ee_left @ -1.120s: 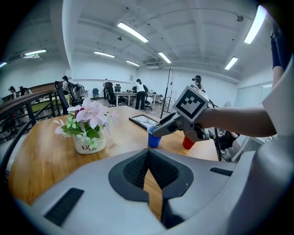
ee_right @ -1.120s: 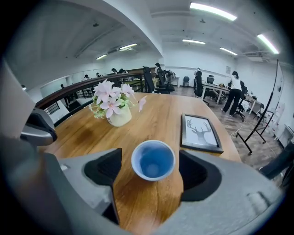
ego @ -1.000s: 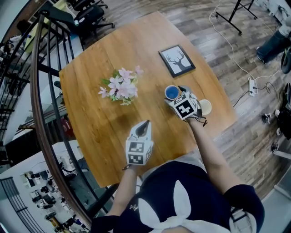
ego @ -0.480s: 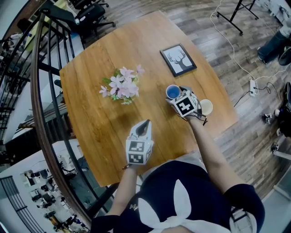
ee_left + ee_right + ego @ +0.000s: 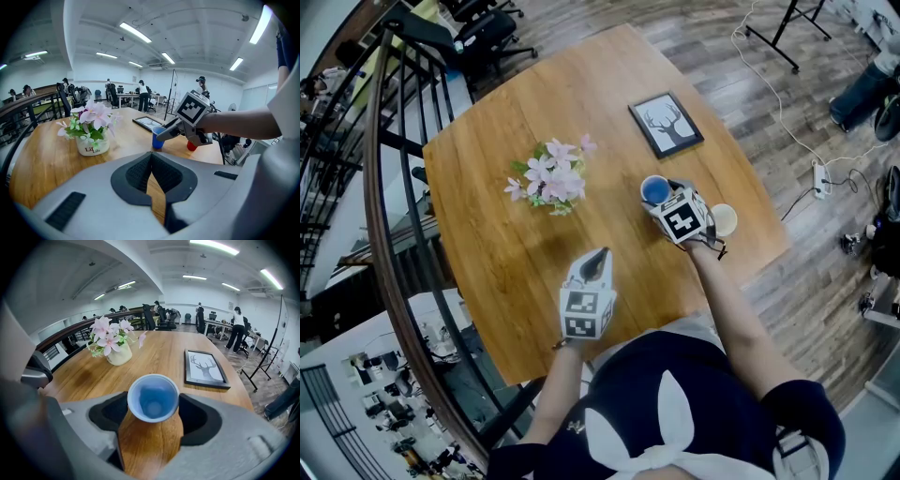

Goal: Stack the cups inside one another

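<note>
A blue cup (image 5: 652, 189) stands upright on the round wooden table (image 5: 506, 253), to the right of its middle. My right gripper (image 5: 664, 199) reaches over it. In the right gripper view the blue cup (image 5: 153, 397) sits between the jaws of the right gripper (image 5: 153, 405); they have just been closing and the pads meet the cup's sides. A red cup (image 5: 724, 220) with a pale inside stands near the table's right edge, behind that gripper. My left gripper (image 5: 600, 253) hovers near the front edge, shut and empty, pointing toward the blue cup (image 5: 158, 137) and the red cup (image 5: 191, 146).
A white pot of pink flowers (image 5: 551, 183) stands left of the blue cup. A framed deer picture (image 5: 666, 124) lies flat at the far right. A dark railing (image 5: 380, 187) curves along the table's left side. Cables and a power strip (image 5: 818, 178) lie on the floor at right.
</note>
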Demonstrator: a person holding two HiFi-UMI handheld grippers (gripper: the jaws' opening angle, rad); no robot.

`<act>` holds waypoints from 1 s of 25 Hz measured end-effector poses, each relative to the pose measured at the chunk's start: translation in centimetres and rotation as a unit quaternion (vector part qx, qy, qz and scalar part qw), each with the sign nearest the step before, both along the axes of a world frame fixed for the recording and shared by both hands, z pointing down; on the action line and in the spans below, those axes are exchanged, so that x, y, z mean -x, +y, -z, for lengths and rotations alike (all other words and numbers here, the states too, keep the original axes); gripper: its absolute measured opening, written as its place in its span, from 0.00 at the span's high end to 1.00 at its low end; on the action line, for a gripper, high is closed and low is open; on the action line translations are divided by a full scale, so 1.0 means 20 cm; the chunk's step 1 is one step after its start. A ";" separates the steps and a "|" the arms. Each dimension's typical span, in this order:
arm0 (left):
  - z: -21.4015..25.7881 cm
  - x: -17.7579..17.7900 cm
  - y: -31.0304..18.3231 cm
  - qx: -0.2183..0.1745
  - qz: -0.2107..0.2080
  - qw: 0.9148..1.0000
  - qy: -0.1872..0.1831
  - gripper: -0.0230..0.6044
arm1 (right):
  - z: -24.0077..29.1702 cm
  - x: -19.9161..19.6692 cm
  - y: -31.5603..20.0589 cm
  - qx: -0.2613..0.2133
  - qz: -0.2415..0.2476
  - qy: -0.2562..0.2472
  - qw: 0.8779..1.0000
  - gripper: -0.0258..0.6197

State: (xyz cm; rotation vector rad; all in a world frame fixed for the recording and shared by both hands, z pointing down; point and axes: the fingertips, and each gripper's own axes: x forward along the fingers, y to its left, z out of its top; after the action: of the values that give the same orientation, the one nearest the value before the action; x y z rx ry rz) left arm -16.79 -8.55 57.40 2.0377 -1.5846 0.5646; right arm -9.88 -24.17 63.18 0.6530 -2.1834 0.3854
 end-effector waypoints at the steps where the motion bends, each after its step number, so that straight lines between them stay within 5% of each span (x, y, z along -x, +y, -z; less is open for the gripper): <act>1: 0.00 0.00 0.00 0.001 -0.001 1.000 0.000 0.94 | 0.01 0.00 0.00 0.000 0.000 -0.002 1.000 0.44; 25: 0.10 -0.02 0.01 -0.023 -0.007 1.000 0.001 0.94 | 0.68 -0.01 0.15 -0.086 0.022 -0.106 0.990 0.44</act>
State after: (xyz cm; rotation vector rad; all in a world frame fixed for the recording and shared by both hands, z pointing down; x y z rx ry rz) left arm -16.35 -8.36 55.41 2.0831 -1.5979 0.5354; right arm -9.63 -21.21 49.58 0.6806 -2.4490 0.2544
